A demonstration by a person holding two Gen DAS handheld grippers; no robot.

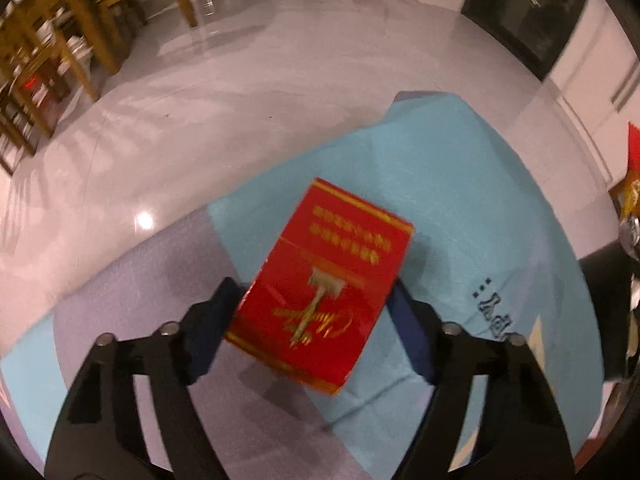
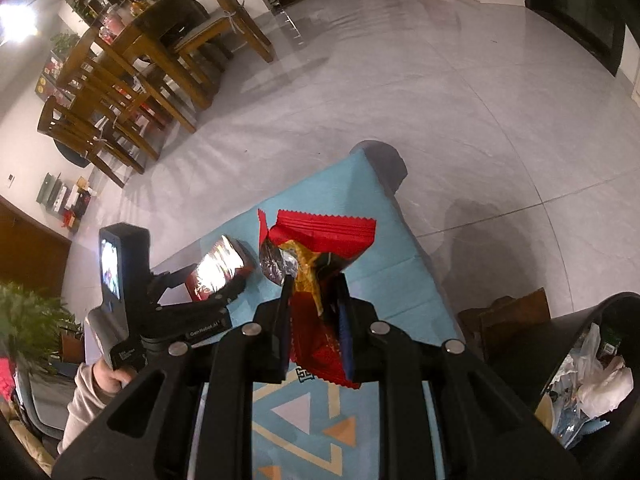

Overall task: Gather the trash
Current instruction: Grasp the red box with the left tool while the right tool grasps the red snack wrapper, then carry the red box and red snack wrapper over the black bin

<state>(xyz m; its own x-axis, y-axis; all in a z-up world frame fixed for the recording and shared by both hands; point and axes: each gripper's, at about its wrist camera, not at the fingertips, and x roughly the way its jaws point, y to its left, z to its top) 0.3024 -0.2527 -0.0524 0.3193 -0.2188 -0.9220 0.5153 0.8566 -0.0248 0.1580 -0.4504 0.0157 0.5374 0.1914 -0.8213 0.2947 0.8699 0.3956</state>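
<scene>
My left gripper (image 1: pixel 312 320) points steeply down over the red box (image 1: pixel 324 280), which lies flat on the blue-clothed worktop (image 1: pixel 460 184) directly between my two fingers. The jaws stand fairly wide and bracket the box's near end, one pad at each long side. The left pad sits against or just beside the box's edge, the right pad just beside the other; through the blur I cannot tell whether either is pressing yet. The box's long axis runs away from me, roughly along the line my gripper points, tilted slightly to the right at the far end, so the fingers close across its short width. That is the relation the grab turns on, and it looks well lined up.

My right gripper (image 2: pixel 314 292) is closed tight on a red snack wrapper (image 2: pixel 324 264), which stands up out of the fingers, its crimped top edge above and its lower end hanging below the pads. The trash bin (image 2: pixel 592 364), already holding crumpled paper and plastic, sits low to the right of that gripper, near it. So the right hand is the nearer one to the bin, and I judge the wrapper goes in first.
</scene>
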